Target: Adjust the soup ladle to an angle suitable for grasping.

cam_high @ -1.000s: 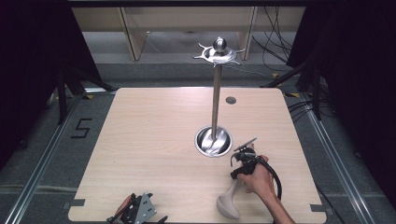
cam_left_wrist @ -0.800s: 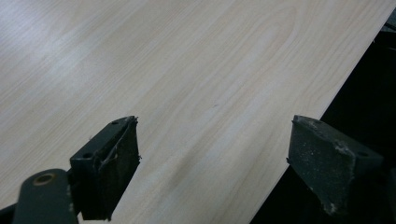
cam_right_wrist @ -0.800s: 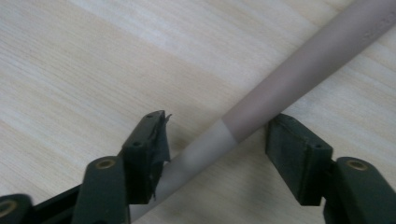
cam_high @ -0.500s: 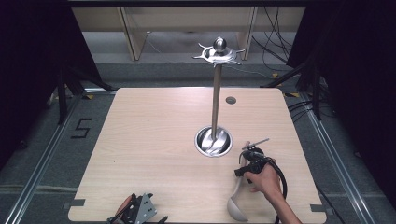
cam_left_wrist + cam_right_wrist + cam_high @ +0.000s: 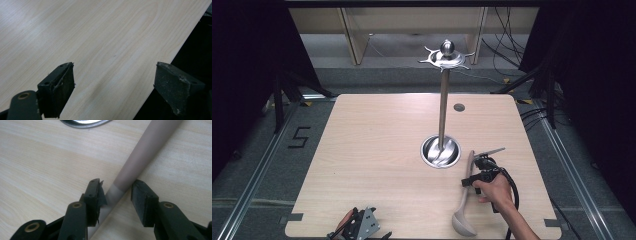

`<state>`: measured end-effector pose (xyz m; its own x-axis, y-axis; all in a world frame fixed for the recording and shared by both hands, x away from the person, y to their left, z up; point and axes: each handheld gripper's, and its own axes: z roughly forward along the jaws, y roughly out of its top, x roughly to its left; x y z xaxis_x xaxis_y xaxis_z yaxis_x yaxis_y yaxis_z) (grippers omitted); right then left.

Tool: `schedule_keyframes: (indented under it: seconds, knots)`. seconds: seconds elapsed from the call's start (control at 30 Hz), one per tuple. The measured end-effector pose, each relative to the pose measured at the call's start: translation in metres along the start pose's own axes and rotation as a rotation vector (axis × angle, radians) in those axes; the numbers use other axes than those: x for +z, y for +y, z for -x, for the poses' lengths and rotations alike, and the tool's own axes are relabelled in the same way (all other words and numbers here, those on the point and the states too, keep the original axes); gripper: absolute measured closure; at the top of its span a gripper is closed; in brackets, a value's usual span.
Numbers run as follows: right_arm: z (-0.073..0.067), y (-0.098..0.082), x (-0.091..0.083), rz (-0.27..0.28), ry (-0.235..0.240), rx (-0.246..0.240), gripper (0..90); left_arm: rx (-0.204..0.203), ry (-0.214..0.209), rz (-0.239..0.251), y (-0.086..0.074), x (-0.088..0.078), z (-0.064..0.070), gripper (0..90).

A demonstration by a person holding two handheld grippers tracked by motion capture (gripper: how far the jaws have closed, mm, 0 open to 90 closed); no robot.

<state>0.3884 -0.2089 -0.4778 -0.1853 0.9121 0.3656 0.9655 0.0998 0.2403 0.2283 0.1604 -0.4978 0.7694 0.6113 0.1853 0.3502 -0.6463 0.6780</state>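
Note:
A grey ladle (image 5: 461, 206) lies flat on the wooden table (image 5: 377, 150), bowl at the front edge and handle tip pointing at the stand's base. My right gripper (image 5: 473, 172), held in a hand, sits over the handle's middle. In the right gripper view its jaws have just been closing, and both pads now meet the ladle handle (image 5: 147, 147) from either side of the right gripper (image 5: 117, 192). The left gripper (image 5: 359, 227) lies at the table's front left edge. In its own view the left gripper (image 5: 115, 87) is open, with bare wood between the jaws.
A tall metal utensil stand (image 5: 442, 110) rises from a round dish base (image 5: 440, 151) just behind and to the left of the ladle, with hooks on a crown at the top (image 5: 445, 57). A small round hole (image 5: 459, 107) sits near the table's back edge.
The right hand has shifted slightly right. The ladle now lies straighter, with its handle tip showing beyond the gripper. The left gripper has stayed put.

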Motion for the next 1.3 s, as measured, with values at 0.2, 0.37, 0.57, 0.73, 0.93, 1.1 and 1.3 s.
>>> schedule_keyframes:
  seconds: [0.2, 0.37, 0.57, 0.73, 0.93, 1.1, 1.3]
  knots:
    - [-0.005, 0.003, 0.003, 0.006, 0.049, 0.024, 63.7, -0.004, -0.004, 0.010, 0.000, 0.000, 0.000, 15.7]
    - [-0.007, 0.003, 0.005, 0.018, 0.045, 0.001, 64.9, 0.003, 0.009, 0.019, 0.000, 0.000, -0.001, 15.7]
    - [-0.008, 0.000, 0.009, 0.056, 0.063, 0.034, 68.0, 0.000, 0.007, 0.018, -0.001, 0.000, -0.001, 15.7]
    - [-0.008, -0.003, 0.000, 0.118, 0.145, 0.041, 71.5, 0.010, 0.007, 0.011, 0.000, -0.001, 0.000, 15.7]
    - [-0.006, -0.006, -0.008, 0.171, 0.171, -0.040, 74.4, 0.011, 0.011, 0.007, 0.001, -0.002, 0.000, 15.7]
    - [-0.007, -0.011, -0.016, 0.238, 0.182, -0.126, 76.8, 0.010, 0.013, 0.010, 0.001, -0.002, 0.000, 15.6]
    - [-0.012, -0.017, -0.021, 0.271, 0.205, -0.163, 77.1, 0.013, 0.008, 0.004, 0.001, -0.002, -0.001, 15.7]
